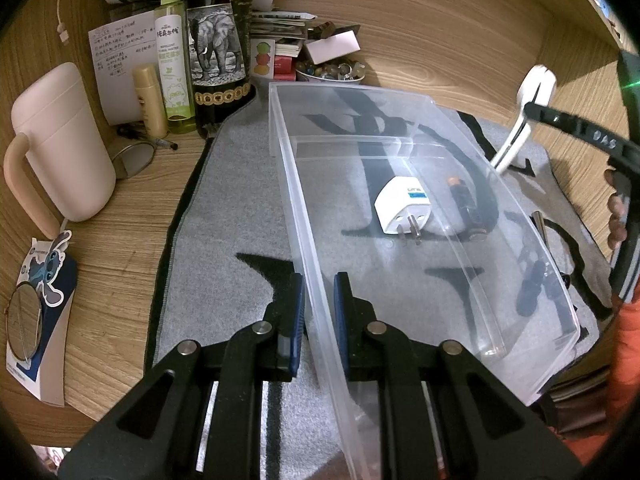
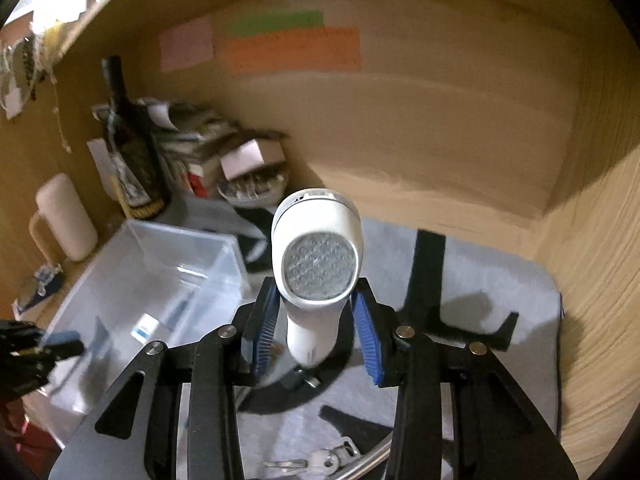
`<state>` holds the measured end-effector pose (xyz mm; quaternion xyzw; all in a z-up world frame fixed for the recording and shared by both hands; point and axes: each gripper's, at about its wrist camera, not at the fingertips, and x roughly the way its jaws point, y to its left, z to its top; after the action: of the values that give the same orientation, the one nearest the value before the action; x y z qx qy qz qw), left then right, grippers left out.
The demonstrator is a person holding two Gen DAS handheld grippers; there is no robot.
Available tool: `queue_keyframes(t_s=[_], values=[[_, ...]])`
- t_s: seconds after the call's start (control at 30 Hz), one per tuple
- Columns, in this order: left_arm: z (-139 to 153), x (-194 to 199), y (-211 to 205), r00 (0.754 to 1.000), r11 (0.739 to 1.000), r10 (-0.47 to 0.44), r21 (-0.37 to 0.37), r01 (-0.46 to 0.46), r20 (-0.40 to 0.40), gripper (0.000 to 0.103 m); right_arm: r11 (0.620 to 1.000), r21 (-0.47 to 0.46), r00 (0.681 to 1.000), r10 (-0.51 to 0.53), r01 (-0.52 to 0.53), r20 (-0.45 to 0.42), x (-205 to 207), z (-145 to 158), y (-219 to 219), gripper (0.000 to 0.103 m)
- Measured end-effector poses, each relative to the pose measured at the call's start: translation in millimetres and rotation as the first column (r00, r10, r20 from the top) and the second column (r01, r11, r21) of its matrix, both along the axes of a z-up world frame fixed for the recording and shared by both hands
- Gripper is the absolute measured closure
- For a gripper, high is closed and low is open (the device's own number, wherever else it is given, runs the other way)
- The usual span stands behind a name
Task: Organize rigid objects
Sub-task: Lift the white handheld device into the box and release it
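Note:
A clear plastic bin (image 1: 460, 160) lies on the grey mat; it holds a white plug adapter (image 1: 402, 210) and a dark battery (image 1: 466, 210). My left gripper (image 1: 319, 304) is shut on the bin's near left wall, one blue pad on each side. My right gripper (image 2: 316, 320) is shut on the handle of a white lint shaver (image 2: 316, 264) and holds it above the mat, to the right of the bin (image 2: 160, 268). The shaver also shows in the left wrist view (image 1: 528, 108), beyond the bin's far right side.
A pink mug (image 1: 60, 144), bottles (image 1: 216, 44), a note and stacked papers crowd the back left. A bowl of small items (image 1: 332, 72) stands behind the bin. Keys (image 2: 320, 460) and a dark clip lie on the mat (image 2: 480, 280). Wooden walls enclose the desk.

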<state>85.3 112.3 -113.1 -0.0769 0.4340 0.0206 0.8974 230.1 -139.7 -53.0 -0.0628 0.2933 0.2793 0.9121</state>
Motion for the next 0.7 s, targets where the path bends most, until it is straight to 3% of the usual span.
queue_keyframes(t_s=[0.4, 0.7], values=[[0, 0, 0, 1.0, 1.0, 0.0, 0.0, 0.0, 0.001, 0.089, 0.991, 0.073, 0.986, 0.104, -0.114, 0.134, -48, 51, 17, 0.069], [0, 0, 0, 1.0, 1.0, -0.001, 0.0, 0.001, 0.001, 0.089, 0.963, 0.074, 0.959, 0.249, -0.261, 0.134, -81, 48, 46, 0.069]])
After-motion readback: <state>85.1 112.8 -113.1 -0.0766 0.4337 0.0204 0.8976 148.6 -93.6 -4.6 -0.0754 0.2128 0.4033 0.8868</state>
